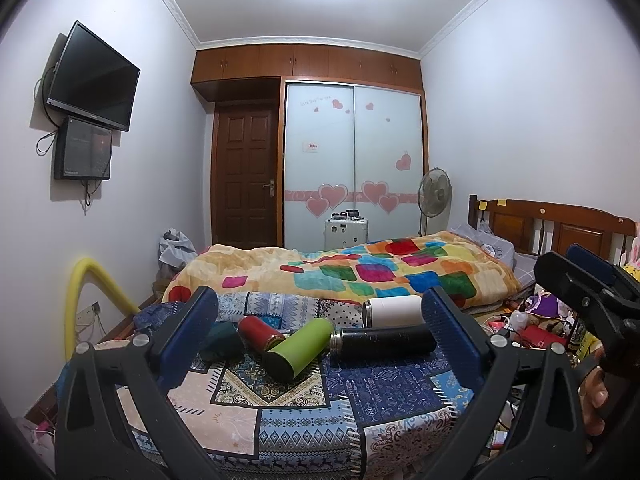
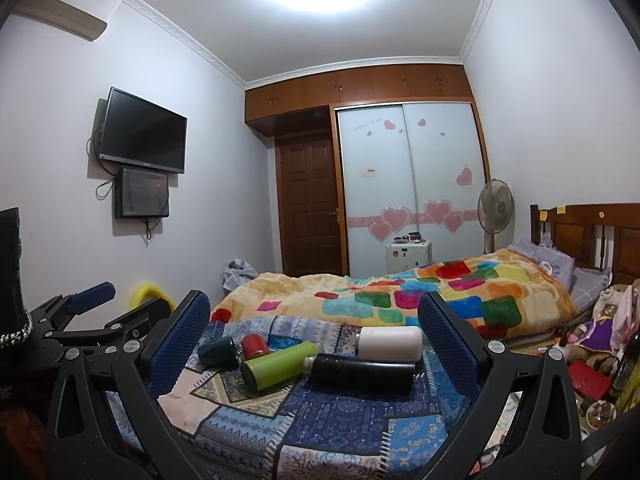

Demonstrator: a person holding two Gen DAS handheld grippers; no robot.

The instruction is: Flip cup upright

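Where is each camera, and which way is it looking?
Left wrist: rides the left hand-held gripper, open, facing the lying cups and wardrobe; the right hand-held gripper shows at right.
Right wrist: rides the right hand-held gripper, open, facing likewise; the left hand-held gripper shows at left.
Shared: green cup, black cup.

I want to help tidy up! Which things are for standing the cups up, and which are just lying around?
For the job:
green cup
black cup
white cup
red cup
dark teal cup
left hand-held gripper
right hand-held gripper

Just lying about:
colourful blanket
fan
TV
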